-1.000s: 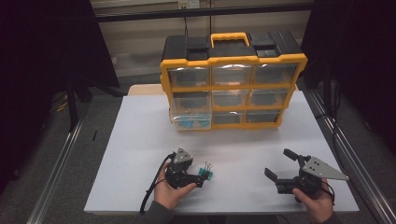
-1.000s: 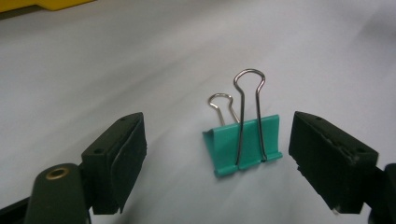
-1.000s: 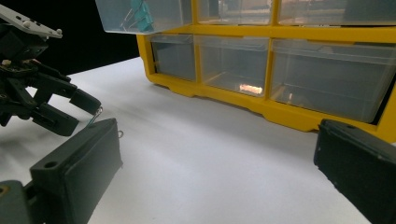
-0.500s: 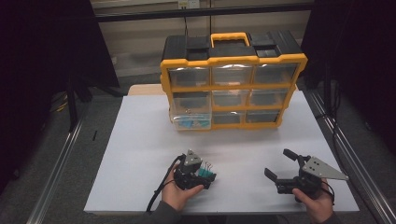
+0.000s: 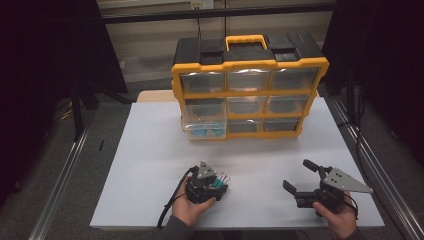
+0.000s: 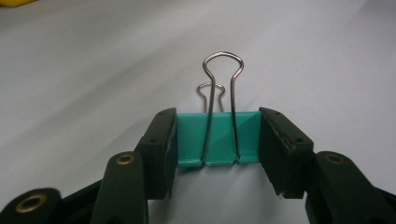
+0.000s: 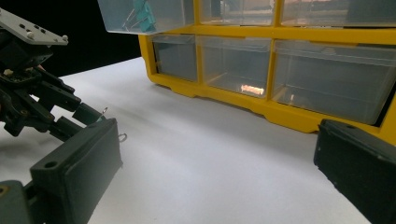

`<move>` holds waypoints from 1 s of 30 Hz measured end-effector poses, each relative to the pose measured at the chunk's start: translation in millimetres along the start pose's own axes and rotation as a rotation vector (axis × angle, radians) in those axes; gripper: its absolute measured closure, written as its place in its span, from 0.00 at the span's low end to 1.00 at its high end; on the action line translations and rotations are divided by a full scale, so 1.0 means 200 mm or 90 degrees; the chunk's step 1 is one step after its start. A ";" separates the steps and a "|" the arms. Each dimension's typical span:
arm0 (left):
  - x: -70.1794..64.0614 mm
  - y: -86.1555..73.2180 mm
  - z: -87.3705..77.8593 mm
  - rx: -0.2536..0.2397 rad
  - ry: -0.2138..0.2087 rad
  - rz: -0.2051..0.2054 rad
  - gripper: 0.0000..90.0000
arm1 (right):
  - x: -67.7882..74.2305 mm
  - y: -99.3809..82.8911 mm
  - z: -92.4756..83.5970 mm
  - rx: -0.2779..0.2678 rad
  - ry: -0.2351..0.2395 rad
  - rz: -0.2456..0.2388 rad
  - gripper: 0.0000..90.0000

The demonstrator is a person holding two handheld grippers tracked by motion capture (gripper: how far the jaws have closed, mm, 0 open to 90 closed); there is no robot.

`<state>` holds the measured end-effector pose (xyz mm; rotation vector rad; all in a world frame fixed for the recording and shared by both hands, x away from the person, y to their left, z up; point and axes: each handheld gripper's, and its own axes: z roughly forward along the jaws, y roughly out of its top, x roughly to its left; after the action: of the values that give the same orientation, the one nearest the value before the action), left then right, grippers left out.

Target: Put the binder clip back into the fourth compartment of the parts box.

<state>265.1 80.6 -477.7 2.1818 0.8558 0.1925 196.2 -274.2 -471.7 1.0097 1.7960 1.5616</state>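
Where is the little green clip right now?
The green clip sits on the white table, pinched in the left gripper, near the front edge, well in front of the yellow drawer box.

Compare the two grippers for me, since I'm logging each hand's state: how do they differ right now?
The left gripper has just closed on the teal binder clip; the right gripper stands open with nothing between its jaws. The left one is near the table's middle front, the right one toward its right edge. Both are hand-held with black jaws.
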 end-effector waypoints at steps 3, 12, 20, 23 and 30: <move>0.01 0.01 0.00 0.001 -0.012 -0.003 0.56 | 0.00 0.00 0.00 0.004 0.000 0.003 0.00; 0.05 0.03 -0.04 -0.004 -0.035 -0.014 0.56 | 0.00 0.00 0.00 0.005 0.000 0.004 0.00; 0.08 0.06 -0.08 -0.011 -0.059 -0.019 0.56 | -0.01 0.00 0.01 0.008 0.002 -0.006 0.00; 0.09 0.09 -0.11 -0.017 -0.063 -0.023 0.56 | -0.01 0.00 0.01 0.008 0.002 -0.007 0.00; 0.11 0.17 -0.20 -0.020 -0.085 -0.016 0.56 | -0.01 0.00 0.00 0.008 -0.002 -0.002 0.00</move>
<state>283.8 104.1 -428.7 2.1275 0.7987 0.0468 197.2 -275.0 -472.8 1.0144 1.8060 1.5481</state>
